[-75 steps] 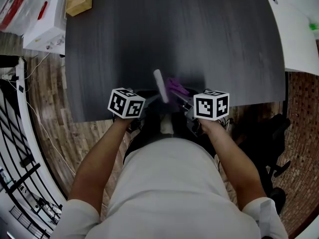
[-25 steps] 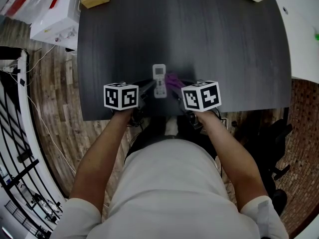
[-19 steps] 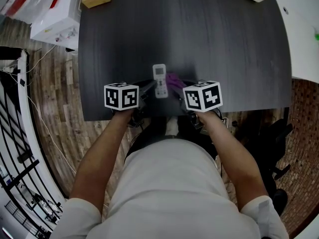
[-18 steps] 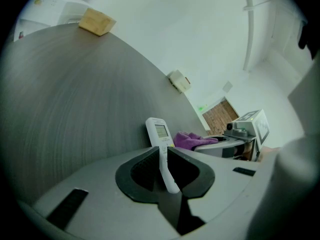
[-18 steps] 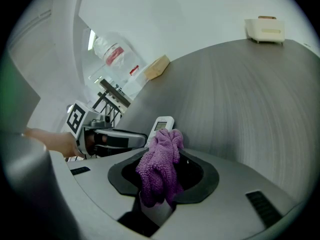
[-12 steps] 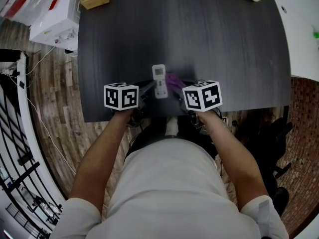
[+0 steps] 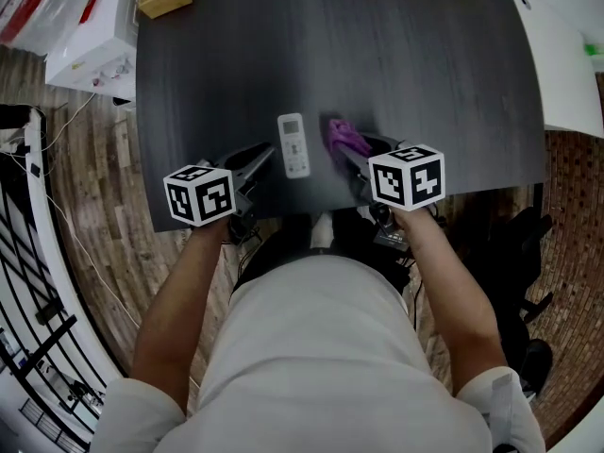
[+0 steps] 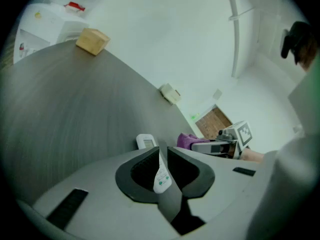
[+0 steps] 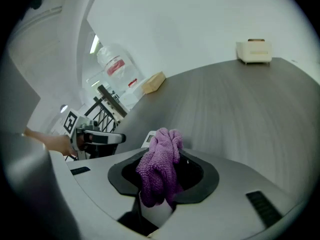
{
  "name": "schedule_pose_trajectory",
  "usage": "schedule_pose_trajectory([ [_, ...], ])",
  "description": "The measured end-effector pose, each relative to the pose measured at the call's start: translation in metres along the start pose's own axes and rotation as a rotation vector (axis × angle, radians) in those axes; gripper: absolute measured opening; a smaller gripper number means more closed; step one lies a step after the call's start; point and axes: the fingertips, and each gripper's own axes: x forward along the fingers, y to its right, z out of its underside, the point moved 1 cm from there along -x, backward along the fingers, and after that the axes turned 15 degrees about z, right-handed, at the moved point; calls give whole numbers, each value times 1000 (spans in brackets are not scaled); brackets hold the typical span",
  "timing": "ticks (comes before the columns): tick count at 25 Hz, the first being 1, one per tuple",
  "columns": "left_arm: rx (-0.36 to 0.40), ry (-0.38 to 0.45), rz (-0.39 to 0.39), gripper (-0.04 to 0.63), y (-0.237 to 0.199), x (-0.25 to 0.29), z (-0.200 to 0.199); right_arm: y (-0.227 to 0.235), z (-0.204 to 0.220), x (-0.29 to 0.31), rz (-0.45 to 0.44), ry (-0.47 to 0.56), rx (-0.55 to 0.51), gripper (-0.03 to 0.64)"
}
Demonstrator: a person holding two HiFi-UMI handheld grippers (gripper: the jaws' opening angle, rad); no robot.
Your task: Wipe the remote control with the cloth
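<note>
white remote [image 7: 293, 145], purple cloth [image 7: 345, 138], dark grey grained table [image 7: 377, 64], and brown plank-patterned floor [image 7: 99, 220] at the frame's left.

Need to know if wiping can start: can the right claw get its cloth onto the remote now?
Probably yes. The right claw grips the purple cloth close beside the remote, which the left claw holds; nothing shows between them in the head view.

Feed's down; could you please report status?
Left gripper shut on white plastic remote control. Right gripper shut on purple fuzzy cloth. Not touching; nothing between.
</note>
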Motion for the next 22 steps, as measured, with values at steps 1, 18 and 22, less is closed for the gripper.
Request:
schedule_pose_trajectory([
  [1,7,32,23,52,9,-5,-4,7,-5,-9,13,26,2,130],
  [18,220,351,347,26,192,-64,-13,41,-21,-209,109,455,48,130],
  [22,251,425,335,26,234,-67,8,37,-6,-244,42,503,59,130],
])
